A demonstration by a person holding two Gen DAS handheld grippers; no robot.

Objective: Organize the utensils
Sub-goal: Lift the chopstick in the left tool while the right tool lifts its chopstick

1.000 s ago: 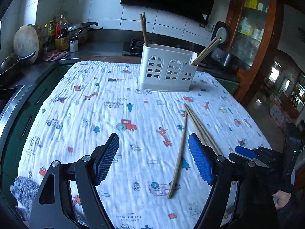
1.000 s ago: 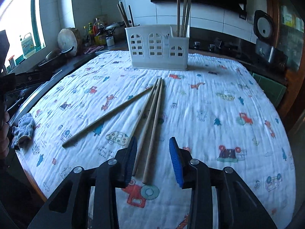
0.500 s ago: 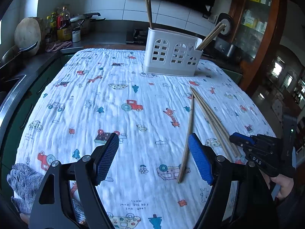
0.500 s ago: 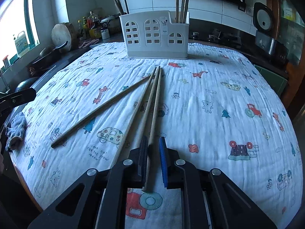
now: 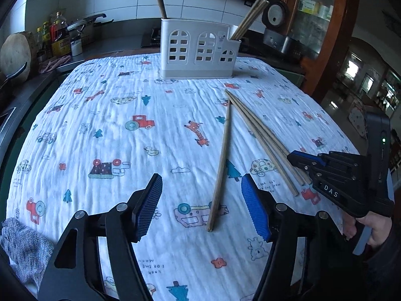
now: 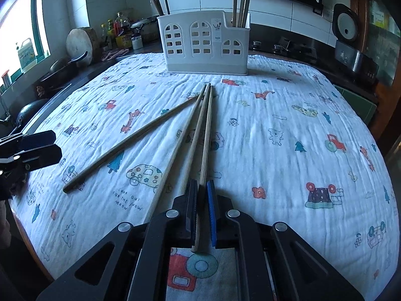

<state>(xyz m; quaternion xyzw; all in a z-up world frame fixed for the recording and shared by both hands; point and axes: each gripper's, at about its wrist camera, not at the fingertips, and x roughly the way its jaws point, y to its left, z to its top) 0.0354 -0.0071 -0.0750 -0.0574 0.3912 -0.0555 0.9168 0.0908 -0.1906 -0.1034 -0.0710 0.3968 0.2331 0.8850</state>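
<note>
Evidently the chopsticks are light, stiff, thin wooden sticks; likely smooth and prone to rolling or pivoting if pinched off-centre, so a grip close to the thick end, square across the shaft, seems soundest. Four lie loose on the printed cloth (image 6: 288, 125) in front of the white holder (image 6: 205, 47): three near-parallel (image 6: 198, 130), tips converging toward the holder, and one splayed chopstick (image 5: 221, 155) angled away to the side, its far tip meeting the others. All plain tan wood, tapering toward the far end. More chopsticks already stand upright in the holder's end compartments.

Right gripper (image 6: 200, 213): jaws have just closed and are now clamped on the butt end of one held chopstick (image 6: 206, 138), the rightmost of the three; the neighbouring stick runs just beside the left pad, apparently outside the grip.

Left gripper (image 5: 203, 208): jaws have just been narrowing but stand well apart; the splayed chopstick's near end lies between the pads, untouched.

Beyond: a grey cloth (image 5: 22, 248) at the table's near corner, bottles (image 5: 56, 37) and a rice cooker (image 6: 351, 40) on the counter.
</note>
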